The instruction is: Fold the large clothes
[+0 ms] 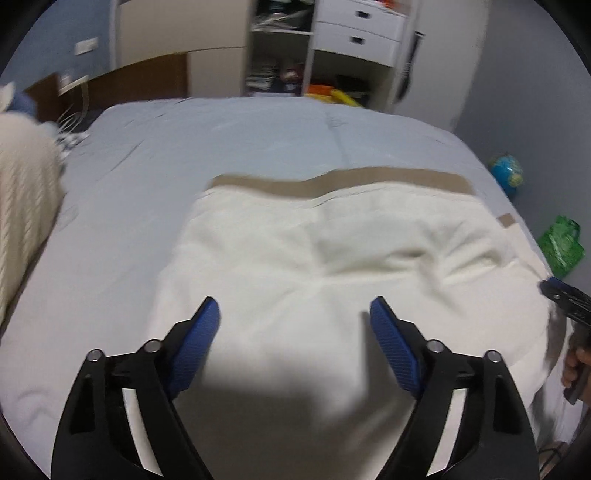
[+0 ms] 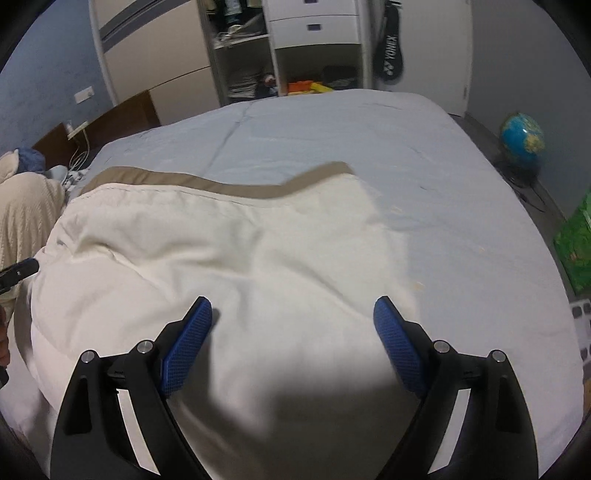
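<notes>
A large cream cloth (image 1: 314,258) with a tan border band (image 1: 332,182) lies folded over on the pale blue bed (image 1: 258,136); it also shows in the right wrist view (image 2: 221,258), tan band (image 2: 221,186) along its far edge. My left gripper (image 1: 294,314) is open and empty, just above the cloth's near part. My right gripper (image 2: 293,314) is open and empty, above the cloth's near right part. The right gripper shows at the left wrist view's right edge (image 1: 565,295); the left gripper shows at the right wrist view's left edge (image 2: 18,273).
A cream knitted blanket (image 1: 22,206) lies at the bed's left. Beyond the bed stand a wardrobe with open shelves (image 1: 277,48) and white drawers (image 1: 358,33). On the floor at the right are a globe (image 2: 522,138) and a green bag (image 2: 576,243).
</notes>
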`<state>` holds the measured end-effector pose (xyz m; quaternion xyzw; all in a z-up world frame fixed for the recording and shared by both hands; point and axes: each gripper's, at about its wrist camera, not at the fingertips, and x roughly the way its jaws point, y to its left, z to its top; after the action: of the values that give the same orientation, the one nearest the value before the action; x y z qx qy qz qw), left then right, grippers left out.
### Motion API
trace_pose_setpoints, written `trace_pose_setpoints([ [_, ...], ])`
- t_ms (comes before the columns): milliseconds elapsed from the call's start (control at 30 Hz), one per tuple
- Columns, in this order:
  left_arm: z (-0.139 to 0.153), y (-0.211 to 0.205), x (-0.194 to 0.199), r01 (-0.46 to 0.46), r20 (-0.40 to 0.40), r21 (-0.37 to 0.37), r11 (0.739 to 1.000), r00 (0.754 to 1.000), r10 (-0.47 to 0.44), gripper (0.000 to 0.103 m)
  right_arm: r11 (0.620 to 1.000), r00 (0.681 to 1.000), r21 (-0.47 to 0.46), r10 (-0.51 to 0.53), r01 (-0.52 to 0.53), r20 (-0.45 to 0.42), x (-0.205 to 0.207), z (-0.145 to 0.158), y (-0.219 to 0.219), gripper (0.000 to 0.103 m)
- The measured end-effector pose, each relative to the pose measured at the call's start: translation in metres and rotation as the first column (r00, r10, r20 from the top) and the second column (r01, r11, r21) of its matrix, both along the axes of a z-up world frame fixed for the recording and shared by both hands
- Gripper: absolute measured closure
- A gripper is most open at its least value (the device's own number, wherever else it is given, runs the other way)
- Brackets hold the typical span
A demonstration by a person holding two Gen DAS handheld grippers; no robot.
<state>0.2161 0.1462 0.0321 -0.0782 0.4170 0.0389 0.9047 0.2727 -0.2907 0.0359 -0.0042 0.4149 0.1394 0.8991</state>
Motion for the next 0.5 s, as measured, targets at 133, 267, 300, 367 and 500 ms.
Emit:
trace_pose_setpoints([
  [133,-0.011,0.020,-0.020,-0.074,-0.049,0.024,0.997,0.996,0.075,0.028,0.998,1.000,-0.063,-0.014,0.015,0.003,-0.013,-0.006,-0.016,0.019],
  [267,-0.033,0.057,-0.035,-0.181,-0.121,-0.071,0.981,0.978,0.172,0.027,0.997,0.993,0.001,-0.081,0.081,-0.082,-0.011,-0.028,-0.045,0.019],
  [300,-0.034,0.062,-0.039,-0.196,-0.124,-0.093,0.976,0.975,0.184,0.027,0.995,0.991,0.018,-0.097,0.099,-0.092,-0.011,-0.028,-0.050,0.019],
  [367,-0.030,0.058,-0.039,-0.190,-0.123,-0.066,0.980,0.976,0.180,0.027,0.993,0.989,0.028,-0.110,0.113,-0.101,-0.013,-0.027,-0.054,0.019],
  [500,-0.017,0.055,-0.049,-0.178,-0.122,-0.049,0.983,0.978,0.171,0.028,0.988,0.984,0.034,-0.146,0.150,-0.105,-0.021,-0.018,-0.064,0.019],
])
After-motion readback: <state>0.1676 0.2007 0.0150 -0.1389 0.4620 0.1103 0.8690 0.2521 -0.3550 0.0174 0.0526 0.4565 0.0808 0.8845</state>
